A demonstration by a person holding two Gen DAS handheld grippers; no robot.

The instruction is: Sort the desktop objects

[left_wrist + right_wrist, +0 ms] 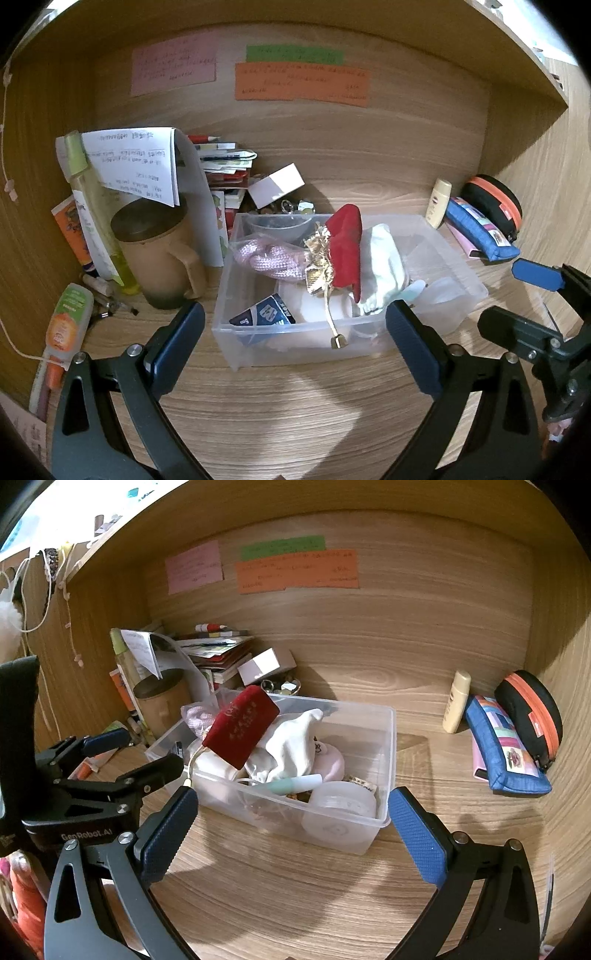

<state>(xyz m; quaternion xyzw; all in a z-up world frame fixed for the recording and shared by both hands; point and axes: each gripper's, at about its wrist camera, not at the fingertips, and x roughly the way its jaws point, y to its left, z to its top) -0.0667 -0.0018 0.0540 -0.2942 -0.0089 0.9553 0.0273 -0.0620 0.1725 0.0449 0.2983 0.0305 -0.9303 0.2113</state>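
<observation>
My left tongs (pixel 295 336) and right tongs (pixel 293 825) gape wide, empty; clear bin (pixel 384 738) looks light, slick, thin-walled; I would grip its rim.

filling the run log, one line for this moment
left gripper: open, empty | right gripper: open, empty | clear bin: full, on desk, before both

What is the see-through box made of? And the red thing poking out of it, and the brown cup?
The box looks like thin clear plastic: you can see its contents through the cloudy walls. The red thing seems to be a velvet-like fabric, soft and matte with gold writing. The cup looks like frosted plastic or glass, dull brown fading to green at the base; I can't tell which.
</observation>
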